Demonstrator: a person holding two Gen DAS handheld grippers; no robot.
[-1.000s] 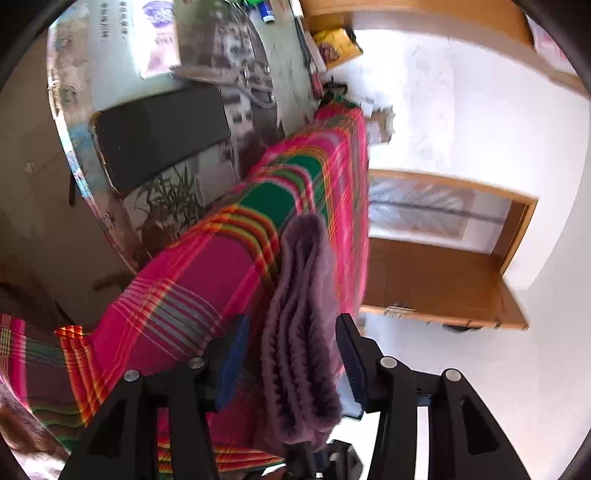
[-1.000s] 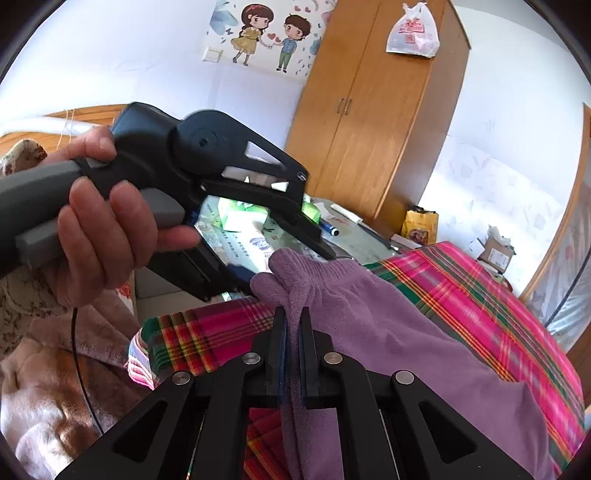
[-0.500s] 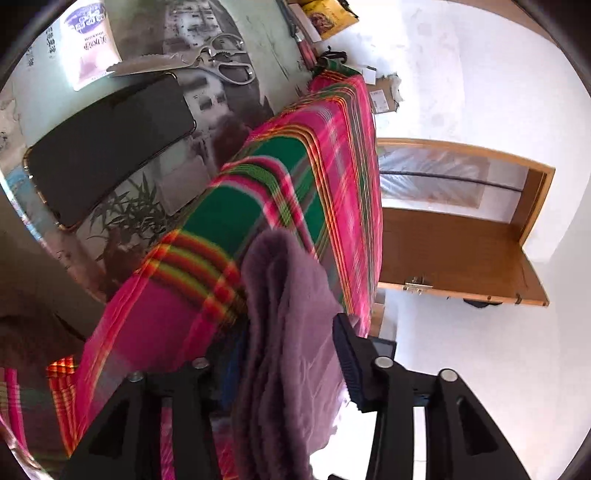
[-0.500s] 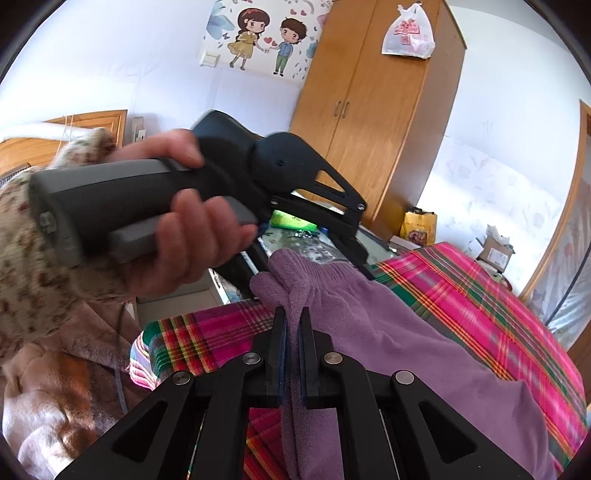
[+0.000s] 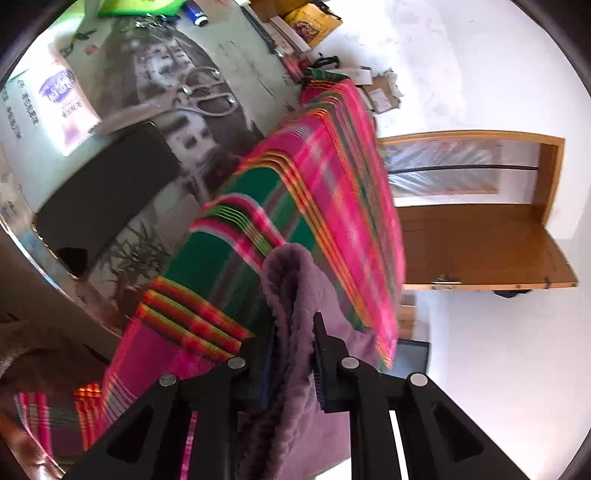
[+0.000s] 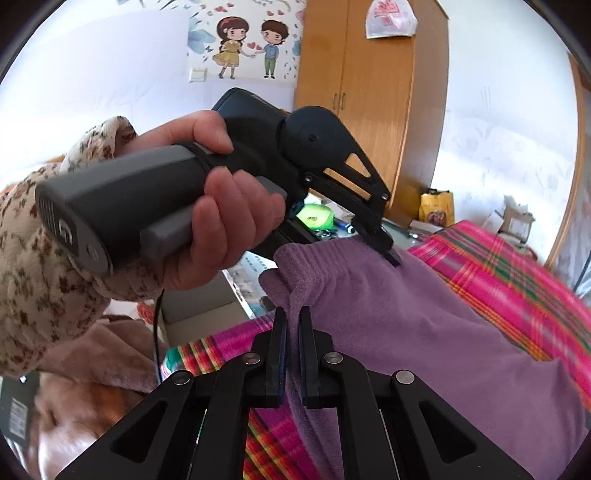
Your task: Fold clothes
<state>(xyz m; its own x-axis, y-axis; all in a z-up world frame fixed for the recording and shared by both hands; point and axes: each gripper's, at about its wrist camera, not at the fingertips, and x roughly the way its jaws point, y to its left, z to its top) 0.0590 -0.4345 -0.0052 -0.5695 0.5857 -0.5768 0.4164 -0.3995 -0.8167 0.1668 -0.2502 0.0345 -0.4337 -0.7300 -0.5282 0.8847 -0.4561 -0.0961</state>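
- The left gripper is clamped on a bunched fold of a purple knitted garment; its two black fingers press the cloth from both sides with only the fabric's thickness between them.
- In the left wrist view the purple garment rises out of the gripper toward 12 o'clock and hangs down below it toward 6 o'clock.
- Behind the garment, from 8 o'clock up to 1 o'clock, lies a pink, green and orange plaid cloth, blurred in places.
- At 10 o'clock in the same view a glass-topped table carries a black tablet-like slab, a pair of scissors and a white and purple packet.
- The right gripper is nearly closed, pinching a thin edge of the same purple garment between its two fingers.
- From that pinch the garment spreads toward 3 and 5 o'clock, lying over the plaid cloth.
- At 10 o'clock in the right wrist view a person's hand, in a floral sleeve, holds the handle of the left gripper, whose tip touches the top edge of the garment.
- A wooden wardrobe stands at 12 o'clock with a white plastic bag on it; a cartoon wall sticker is at 11 o'clock.
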